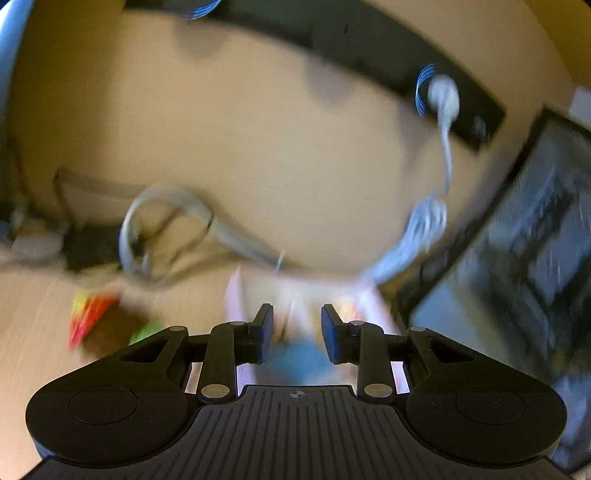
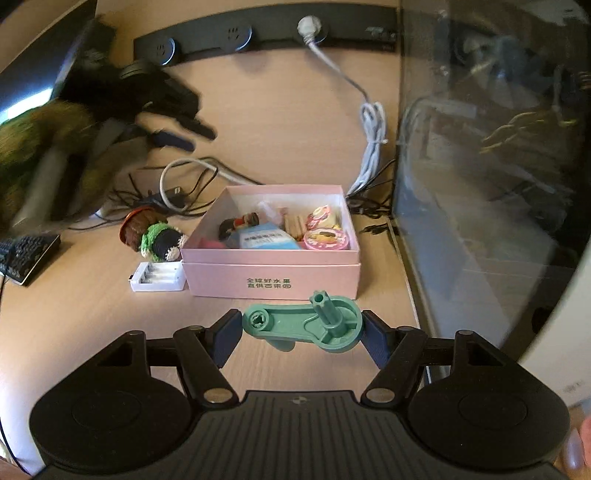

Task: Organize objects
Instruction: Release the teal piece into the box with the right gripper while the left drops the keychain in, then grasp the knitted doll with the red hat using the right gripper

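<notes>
Green crank handle (image 2: 303,328) gripped, pink box (image 2: 271,267) just beyond it

Left gripper (image 1: 297,328) nearly closed on nothing at upper left; right gripper (image 2: 303,338) clamps the handle by its ends at lower centre, over the counter (image 2: 74,321); a loose grip could drop it short of the box

Light wood desk (image 2: 92,314), black power strip (image 2: 280,31) at back, glass tank (image 2: 498,147) on right
</notes>
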